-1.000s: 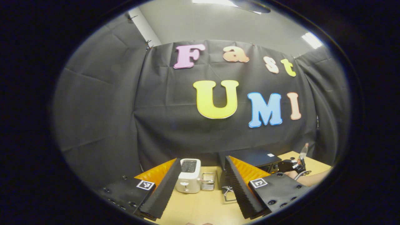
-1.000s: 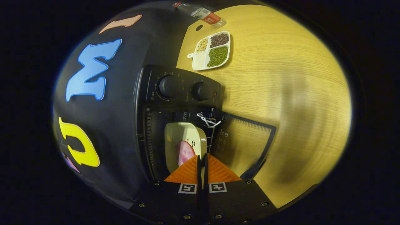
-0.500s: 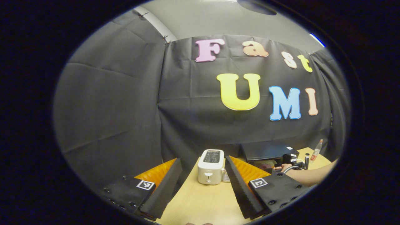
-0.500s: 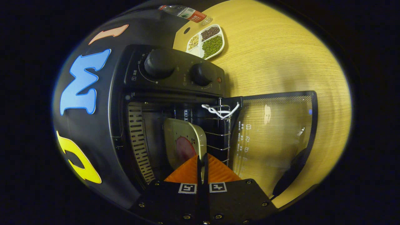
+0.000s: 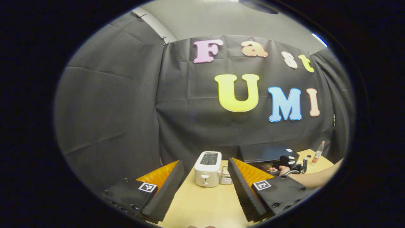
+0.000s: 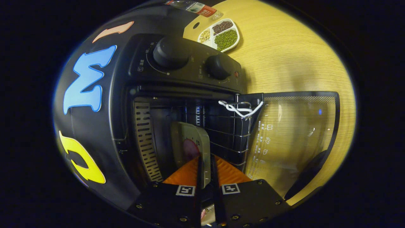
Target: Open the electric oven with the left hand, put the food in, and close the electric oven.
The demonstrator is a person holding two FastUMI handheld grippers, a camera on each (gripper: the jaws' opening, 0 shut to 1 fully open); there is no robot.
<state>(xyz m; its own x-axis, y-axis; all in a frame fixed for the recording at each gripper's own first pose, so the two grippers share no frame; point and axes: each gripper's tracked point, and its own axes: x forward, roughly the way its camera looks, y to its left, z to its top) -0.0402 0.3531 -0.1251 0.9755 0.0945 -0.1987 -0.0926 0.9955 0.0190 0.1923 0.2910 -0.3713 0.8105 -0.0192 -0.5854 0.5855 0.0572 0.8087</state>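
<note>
The black electric oven (image 6: 190,63) stands with its glass door (image 6: 294,126) swung fully down onto the table. Inside, a cream plate (image 6: 190,139) carrying a pink piece of food (image 6: 189,148) rests on the wire rack (image 6: 231,133). My right gripper (image 6: 206,156) reaches into the oven mouth; its fingers are slightly parted, with the plate's rim in the narrow gap. My left gripper (image 5: 205,162) hovers wide open and empty over the table, well to the left of the oven (image 5: 265,153). Farther off, a hand holds the right gripper (image 5: 288,162) at the oven front.
A white toaster (image 5: 207,167) and a small wire stand (image 5: 225,179) sit ahead of my left gripper. A divided dish of beans (image 6: 221,34) and a lying bottle (image 6: 199,6) are beyond the oven on the wooden table (image 6: 291,63). A white clip (image 6: 240,109) hangs on the rack.
The right gripper pushed the plate deeper into the oven, and its fingers have now parted a little off the rim. The left gripper swung slightly left and stayed open.
</note>
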